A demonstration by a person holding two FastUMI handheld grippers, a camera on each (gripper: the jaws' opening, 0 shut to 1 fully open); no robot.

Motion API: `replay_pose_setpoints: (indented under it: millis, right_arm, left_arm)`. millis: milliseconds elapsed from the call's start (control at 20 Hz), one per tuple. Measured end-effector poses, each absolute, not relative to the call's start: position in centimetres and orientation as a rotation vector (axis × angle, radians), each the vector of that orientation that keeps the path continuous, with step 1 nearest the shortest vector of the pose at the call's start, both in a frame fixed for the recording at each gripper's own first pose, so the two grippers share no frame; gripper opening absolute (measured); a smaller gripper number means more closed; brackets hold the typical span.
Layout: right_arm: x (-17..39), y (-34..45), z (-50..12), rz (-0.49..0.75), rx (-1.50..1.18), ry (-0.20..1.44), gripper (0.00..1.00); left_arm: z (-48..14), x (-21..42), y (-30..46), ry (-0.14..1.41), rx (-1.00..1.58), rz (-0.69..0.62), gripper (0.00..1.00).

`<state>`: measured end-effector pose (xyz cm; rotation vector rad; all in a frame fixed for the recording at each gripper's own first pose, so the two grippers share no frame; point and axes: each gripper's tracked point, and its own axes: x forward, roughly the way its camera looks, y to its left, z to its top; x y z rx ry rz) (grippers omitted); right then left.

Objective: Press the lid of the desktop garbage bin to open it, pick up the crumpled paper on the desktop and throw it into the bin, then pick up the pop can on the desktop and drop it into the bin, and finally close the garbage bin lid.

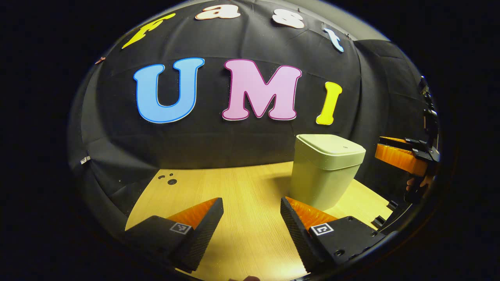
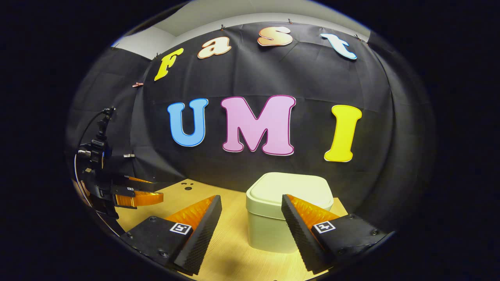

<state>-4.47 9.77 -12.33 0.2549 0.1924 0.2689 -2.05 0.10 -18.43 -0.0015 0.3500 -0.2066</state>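
Standing toward the pale wooden worktop's (image 2: pixel 230 249) back edge: pale green squarish plastic bin (image 2: pixel 273 226), lid (image 2: pixel 291 187) down. Light, rigid, smooth; press lid top. Left gripper (image 1: pixel 252 212) and right gripper (image 2: pixel 252 210) both gape, empty.

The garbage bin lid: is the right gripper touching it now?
Apart. In the left gripper view, the right gripper hangs beside the garbage bin, dark wall visible between it and the lid.
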Motion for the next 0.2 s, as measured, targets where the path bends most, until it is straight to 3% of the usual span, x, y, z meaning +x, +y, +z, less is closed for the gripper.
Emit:
replay_pose_setpoints:
  millis: [200]
  right_arm:
    - [-4.98,9.20,-12.48,0.304,0.253,0.188,0.97]
  left_arm:
    - [-17.86,-2.21,-0.76,0.346,-0.005,-0.168,0.95]
